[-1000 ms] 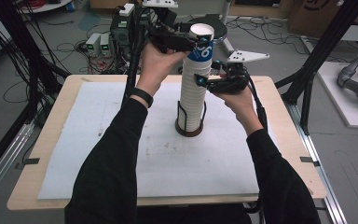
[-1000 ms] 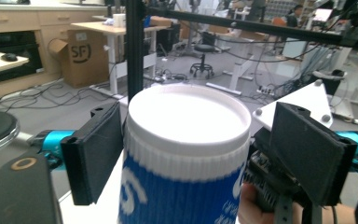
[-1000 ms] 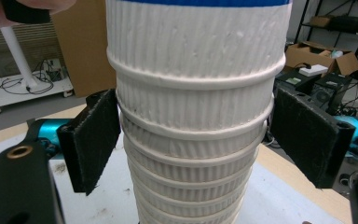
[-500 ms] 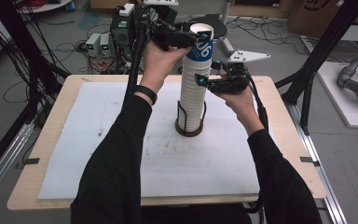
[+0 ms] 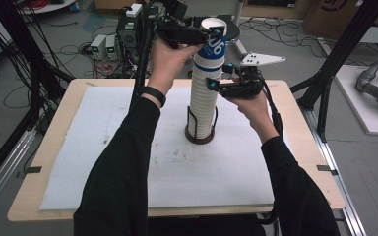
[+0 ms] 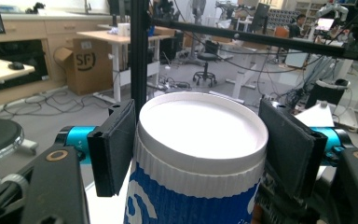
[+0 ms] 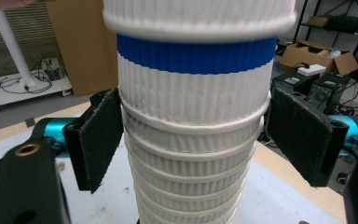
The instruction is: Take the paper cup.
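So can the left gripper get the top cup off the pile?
Probably yes. The left gripper already squeezes the top cup at its rim, nothing sits above it, and the right gripper straddles the stack below.

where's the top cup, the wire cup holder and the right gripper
top cup (image 6: 203, 123): left gripper view, white upturned base
wire cup holder (image 5: 200, 138): high view, brown base ring
right gripper (image 7: 193, 140): right gripper view, midway between its pads

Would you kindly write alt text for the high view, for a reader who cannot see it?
A person's left gripper clamps the top cup, white with blue print, of a tall cup stack standing in a dark holder on a white mat. The right gripper brackets the stack just below, its jaws having just been closing.
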{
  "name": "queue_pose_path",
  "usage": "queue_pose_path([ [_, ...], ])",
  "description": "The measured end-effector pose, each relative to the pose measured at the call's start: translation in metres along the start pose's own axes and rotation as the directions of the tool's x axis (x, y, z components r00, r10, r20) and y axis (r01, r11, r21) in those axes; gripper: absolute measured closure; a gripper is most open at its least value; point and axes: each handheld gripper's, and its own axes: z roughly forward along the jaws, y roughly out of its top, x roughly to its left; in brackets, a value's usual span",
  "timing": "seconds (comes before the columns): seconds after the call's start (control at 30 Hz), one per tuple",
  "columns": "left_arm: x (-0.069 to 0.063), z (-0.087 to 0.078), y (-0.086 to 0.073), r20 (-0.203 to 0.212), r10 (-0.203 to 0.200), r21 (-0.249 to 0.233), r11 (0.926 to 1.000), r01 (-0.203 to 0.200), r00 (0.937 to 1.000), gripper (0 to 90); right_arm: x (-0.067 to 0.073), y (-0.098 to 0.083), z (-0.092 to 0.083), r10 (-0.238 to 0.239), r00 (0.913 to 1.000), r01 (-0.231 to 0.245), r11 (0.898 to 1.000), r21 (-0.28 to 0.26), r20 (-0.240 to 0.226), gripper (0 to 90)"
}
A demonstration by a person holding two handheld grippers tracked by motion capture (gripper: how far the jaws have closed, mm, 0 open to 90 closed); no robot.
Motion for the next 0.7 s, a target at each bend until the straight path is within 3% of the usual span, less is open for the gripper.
queue_pose_path([
  [0.4,-0.010,-0.008,0.026,-0.018,0.043,-0.051,0.9978,-0.044,0.9989,29.9,0.000,0.000,-0.002,-0.003,1.0000,0.003,1.000,0.003,-0.001,20.5],
  [0.7,-0.014,-0.022,0.040,-0.026,0.061,-0.093,0.9936,-0.063,0.9978,29.9,0.000,0.001,-0.003,-0.007,1.0000,0.007,1.000,0.001,0.001,21.3],
])
